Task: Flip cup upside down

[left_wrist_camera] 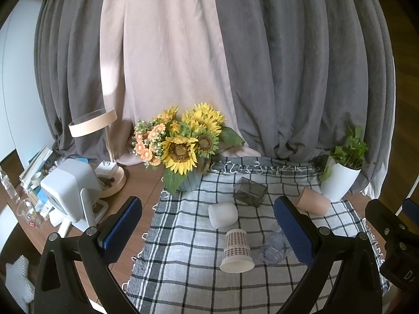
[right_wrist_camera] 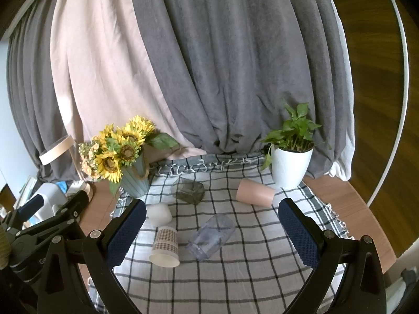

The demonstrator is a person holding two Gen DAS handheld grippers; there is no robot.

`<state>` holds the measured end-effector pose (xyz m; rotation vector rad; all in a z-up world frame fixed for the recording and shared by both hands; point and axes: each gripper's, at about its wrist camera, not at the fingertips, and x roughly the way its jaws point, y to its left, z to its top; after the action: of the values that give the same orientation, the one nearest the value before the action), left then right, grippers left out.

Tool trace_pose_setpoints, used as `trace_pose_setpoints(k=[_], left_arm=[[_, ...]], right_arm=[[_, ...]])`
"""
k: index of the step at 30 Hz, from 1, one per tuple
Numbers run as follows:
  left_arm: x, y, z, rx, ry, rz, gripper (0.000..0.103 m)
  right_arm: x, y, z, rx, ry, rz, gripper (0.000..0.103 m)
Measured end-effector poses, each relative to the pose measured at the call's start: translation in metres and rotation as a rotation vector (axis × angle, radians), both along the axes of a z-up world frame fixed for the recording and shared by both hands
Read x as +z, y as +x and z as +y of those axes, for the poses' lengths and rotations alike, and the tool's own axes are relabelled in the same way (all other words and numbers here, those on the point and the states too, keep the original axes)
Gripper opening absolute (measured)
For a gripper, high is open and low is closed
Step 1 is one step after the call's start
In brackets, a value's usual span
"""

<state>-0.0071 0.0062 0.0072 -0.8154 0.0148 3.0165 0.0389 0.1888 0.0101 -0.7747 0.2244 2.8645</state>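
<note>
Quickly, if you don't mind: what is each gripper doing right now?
Left gripper: open, holding nothing.
Right gripper: open, holding nothing.

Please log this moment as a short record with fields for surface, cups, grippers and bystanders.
surface: checked cloth on a wooden table
cups, all on their sides: patterned paper cup, clear plastic cup, white cup, pink cup, dark square glass
left gripper: open, holding nothing
right gripper: open, holding nothing
bystanders: sunflower vase, potted plant, desk lamp
task state: no cup flipped yet
</note>
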Motion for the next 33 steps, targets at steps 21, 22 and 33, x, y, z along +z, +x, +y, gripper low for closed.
trace_pose_setpoints(k=[21, 22, 33], left_arm=[[-0.005, -0.014, 0.003, -0.015, -0.009, -0.028, 0.103], [-0.006, -0.016, 0.003, -0.016, -0.009, -0.031, 0.103], [-0.027, -0.051, 0.009, -0.057, -0.042, -0.126, 0.103]], right_arm=[[-0.007, -0.012, 0.004, -0.007, -0.003, -0.014, 0.101], [-0.008, -0.013, 0.005, -0.007, -0.005, -0.017, 0.101], [-0.028, -0.04, 0.008, -0.023, -0.038, -0.088, 0.101]])
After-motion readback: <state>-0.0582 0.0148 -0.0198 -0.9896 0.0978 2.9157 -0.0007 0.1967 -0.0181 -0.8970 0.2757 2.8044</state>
